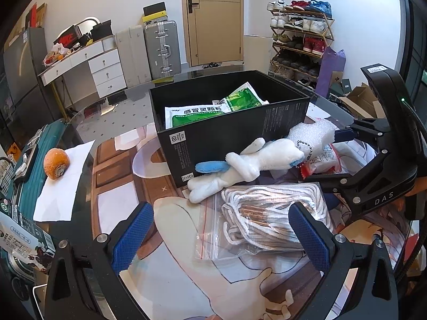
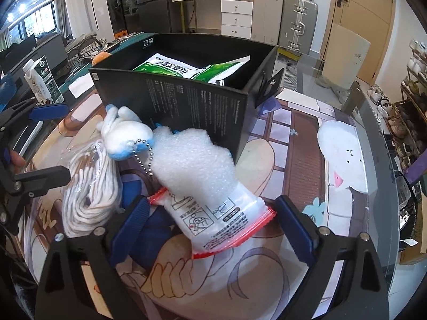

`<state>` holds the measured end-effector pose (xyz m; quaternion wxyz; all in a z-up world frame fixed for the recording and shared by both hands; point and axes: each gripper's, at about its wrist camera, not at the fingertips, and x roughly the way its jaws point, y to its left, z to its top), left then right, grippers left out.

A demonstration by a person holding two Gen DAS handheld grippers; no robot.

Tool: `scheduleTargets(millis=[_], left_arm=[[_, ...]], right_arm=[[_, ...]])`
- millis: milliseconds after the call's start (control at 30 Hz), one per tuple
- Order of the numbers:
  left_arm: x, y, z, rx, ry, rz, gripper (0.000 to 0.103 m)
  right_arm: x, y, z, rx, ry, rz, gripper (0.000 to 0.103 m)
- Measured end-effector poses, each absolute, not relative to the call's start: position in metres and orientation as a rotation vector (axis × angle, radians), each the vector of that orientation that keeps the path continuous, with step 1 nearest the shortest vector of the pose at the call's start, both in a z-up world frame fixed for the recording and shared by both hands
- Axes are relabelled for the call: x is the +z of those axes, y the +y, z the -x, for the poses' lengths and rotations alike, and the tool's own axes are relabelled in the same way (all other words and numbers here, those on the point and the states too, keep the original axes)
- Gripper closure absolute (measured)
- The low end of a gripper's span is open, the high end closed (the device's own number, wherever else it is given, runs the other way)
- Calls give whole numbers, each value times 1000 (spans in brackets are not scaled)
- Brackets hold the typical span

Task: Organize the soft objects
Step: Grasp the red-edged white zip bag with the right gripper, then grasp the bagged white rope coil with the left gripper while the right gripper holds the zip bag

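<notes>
Blue ribbed pads line both fingers of the left gripper [image 1: 221,234], which stands wide apart and holds nothing; between its fingers, at the lower centre of the left wrist view, lies a clear zip bag of coiled white cord [image 1: 269,218] flat on the worktop [image 1: 170,288], whose cover bears a cartoon print. Just beyond the bag lies a white plush toy with blue ears and a bead chain [image 1: 248,165], its long axis running from lower left to upper right and its side against the front wall of a black open cardboard box [image 1: 229,138]. Green and white sachets [image 1: 197,114] lie inside that box. At the far left an orange fruit [image 1: 56,166] rests on a white paper sheet [image 1: 64,181].

The right gripper [image 2: 210,226] is likewise wide open and empty. Between its fingers lies a translucent sachet with red edges and black print [image 2: 221,221], its long axis slanting from lower right to upper left. A lump of white foam wrap [image 2: 192,160] overlaps the sachet's far end and reaches the near wall of the box, so the foam and the plush stand between the gripper and the box. The plush is just left of the foam, and the cord bag lies at the lower left. A milk carton [image 2: 40,80] stands at the upper left.
</notes>
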<state>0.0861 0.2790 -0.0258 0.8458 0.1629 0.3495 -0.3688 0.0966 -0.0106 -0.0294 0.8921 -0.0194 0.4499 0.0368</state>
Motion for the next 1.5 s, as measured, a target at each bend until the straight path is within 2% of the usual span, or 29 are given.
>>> scheduleTargets(millis=[100, 267, 333, 500, 933, 1500], left_arm=[[-26, 278, -86, -778, 737, -344, 0], [-26, 278, -84, -779, 740, -346, 0], [-26, 278, -83, -781, 737, -348, 0], [-24, 278, -82, -775, 730, -354, 0], [-28, 270, -72, -908, 808, -329, 0], [-47, 244, -70, -886, 879, -337, 0]], right_arm=[[-29, -11, -97, 74, 933, 39, 8], [-28, -8, -96, 76, 926, 51, 20], [-28, -8, -96, 84, 922, 50, 28], [-26, -9, -88, 98, 918, 54, 34], [-27, 4, -52, 188, 926, 107, 34], [-27, 2, -50, 188, 929, 107, 31]])
